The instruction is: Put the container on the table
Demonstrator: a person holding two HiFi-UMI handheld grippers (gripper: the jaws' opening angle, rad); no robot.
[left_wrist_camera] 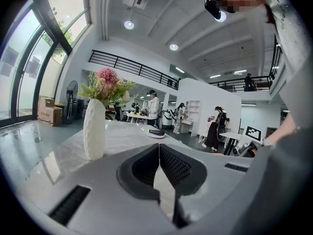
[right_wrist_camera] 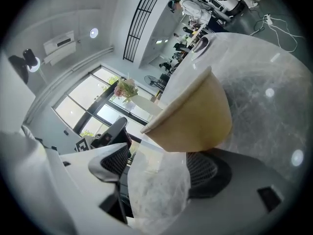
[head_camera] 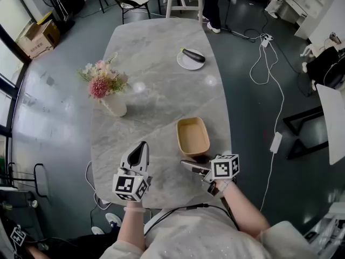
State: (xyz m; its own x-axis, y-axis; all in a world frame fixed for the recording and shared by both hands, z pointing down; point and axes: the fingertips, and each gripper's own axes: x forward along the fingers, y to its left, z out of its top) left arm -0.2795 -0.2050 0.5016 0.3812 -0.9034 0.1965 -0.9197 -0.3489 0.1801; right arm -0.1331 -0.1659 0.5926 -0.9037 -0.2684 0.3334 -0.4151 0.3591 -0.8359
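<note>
1. Vase (head_camera: 114, 104): white, upright on the left half of the marble table (head_camera: 156, 53). It holds pink flowers (head_camera: 101, 80). In the left gripper view it stands ahead and left of the jaws, well apart from them.

2. Left gripper (head_camera: 143, 144): held above the near left part of the table, pointing away from the person. In the left gripper view, the left gripper (left_wrist_camera: 157, 148) has its two jaw tips pressed together. Nothing sits between them. Only bare tabletop shows through the gap behind the tips.

3. Plate (head_camera: 190, 60): white, at the far end of the table, carrying a dark eggplant (head_camera: 193, 54). It is well apart from both grippers.

4. Container (head_camera: 193, 135): a tan, open-topped, rounded rectangular tray. It rests upright and flat on the table, right of centre and close to the near edge. It is empty inside.

5. Right gripper (head_camera: 194, 162): positioned just behind the near end of the container, at tabletop level. In the right gripper view, the right gripper (right_wrist_camera: 156, 165) has its jaws spread wide, with marble visible between the pads. The container (right_wrist_camera: 195, 111) stands just beyond the jaws, with its base close to the right-hand pad. Contact there cannot be confirmed. The container is not clamped.

6. Cable (head_camera: 268, 63): white, looped on the floor to the right of the table.
</note>
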